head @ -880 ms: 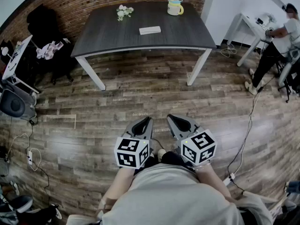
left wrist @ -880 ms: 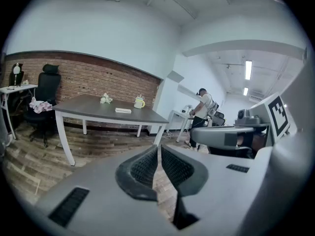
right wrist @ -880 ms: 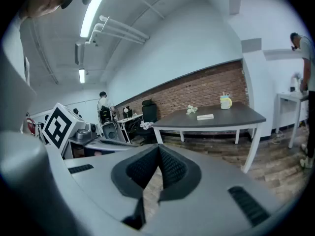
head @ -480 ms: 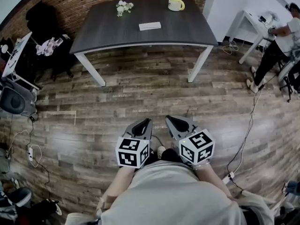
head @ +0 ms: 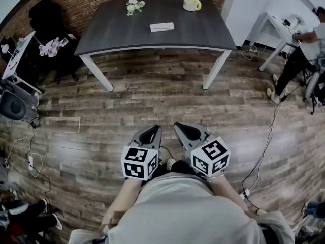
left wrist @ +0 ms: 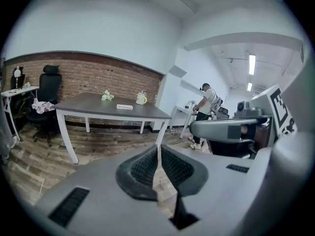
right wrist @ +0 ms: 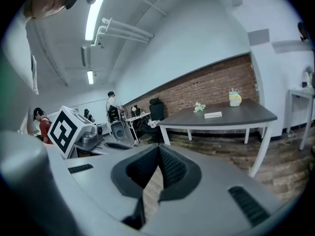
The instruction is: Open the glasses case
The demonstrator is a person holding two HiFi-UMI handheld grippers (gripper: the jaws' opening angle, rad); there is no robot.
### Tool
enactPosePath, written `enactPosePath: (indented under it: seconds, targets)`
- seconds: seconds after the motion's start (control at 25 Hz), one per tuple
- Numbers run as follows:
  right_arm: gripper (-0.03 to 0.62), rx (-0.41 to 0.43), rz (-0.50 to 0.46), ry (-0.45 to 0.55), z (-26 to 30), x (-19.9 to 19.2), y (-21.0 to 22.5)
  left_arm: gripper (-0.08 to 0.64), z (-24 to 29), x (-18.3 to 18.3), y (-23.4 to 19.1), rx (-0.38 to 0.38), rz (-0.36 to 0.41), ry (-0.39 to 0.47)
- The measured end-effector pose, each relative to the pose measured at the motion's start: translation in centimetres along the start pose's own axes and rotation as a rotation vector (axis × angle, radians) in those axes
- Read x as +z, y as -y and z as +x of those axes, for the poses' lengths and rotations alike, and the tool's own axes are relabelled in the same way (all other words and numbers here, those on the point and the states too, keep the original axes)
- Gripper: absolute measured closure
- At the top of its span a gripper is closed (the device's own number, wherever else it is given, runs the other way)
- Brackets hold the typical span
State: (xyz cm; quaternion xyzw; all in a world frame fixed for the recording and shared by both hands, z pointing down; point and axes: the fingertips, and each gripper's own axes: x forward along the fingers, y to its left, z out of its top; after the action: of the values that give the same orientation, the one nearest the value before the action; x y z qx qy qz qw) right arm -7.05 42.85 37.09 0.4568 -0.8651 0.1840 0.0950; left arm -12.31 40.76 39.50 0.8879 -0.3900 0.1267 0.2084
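Note:
A flat white glasses case (head: 162, 27) lies closed near the middle of a dark table (head: 122, 37) at the far side of the room; it also shows as a small white slab (left wrist: 124, 106) in the left gripper view and as the same slab (right wrist: 213, 114) in the right gripper view. My left gripper (head: 155, 129) and right gripper (head: 177, 126) are held side by side close to my body, over the wooden floor, well short of the table. Both have their jaws shut with nothing between them.
On the table stand a yellow mug (head: 192, 2) and a small bunch of white flowers (head: 133, 4). A black office chair (head: 43, 22) with clothes stands left of the table. A person (head: 302, 47) works at a white desk (head: 277, 32) on the right. Cables trail over the floor.
The view has shifted slightly toward the table. Both grippers have stayed shut, side by side in front of my body.

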Motion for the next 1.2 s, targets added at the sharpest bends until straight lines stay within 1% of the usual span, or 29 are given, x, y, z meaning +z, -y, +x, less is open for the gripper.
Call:
enactPosePath:
  seconds: [0.24,0.28,0.32,0.44,0.6,0.88,1.08,1.2]
  targets:
    - [0.584,-0.027,-0.009,-0.016,-0.8,-0.2,2.4,0.52,0.9,0.0,1.0,0.016,-0.014,0.005]
    - [0.571,-0.029,-0.01,-0.02,-0.8,-0.2,2.7,0.52,1.0,-0.1,1.2,0.016,-0.013,0.002]
    - [0.54,-0.031,-0.009,-0.023,-0.9,-0.3,3.0,0.52,1.0,-0.4,1.4,0.017,-0.013,-0.002]
    - [0.536,-0.034,0.001,-0.023,-1.2,-0.8,3.7,0.52,1.2,-1.1,1.9,0.026,-0.023,-0.013]
    - [0.488,-0.048,0.028,-0.043,-1.3,-1.7,5.0,0.52,1.5,-1.5,1.7,0.044,-0.035,-0.023]
    - [0.444,-0.079,0.06,-0.056,0.8,-1.7,7.5,0.52,3.7,-1.3,-1.1,0.065,-0.064,-0.054]
    - [0.436,-0.103,0.067,-0.063,3.4,-0.8,10.1,0.52,7.0,0.7,-3.9,0.063,-0.068,-0.044]
    - [0.414,-0.115,0.056,-0.065,5.9,0.4,11.8,0.52,9.7,2.0,-5.8,0.06,-0.074,-0.048]
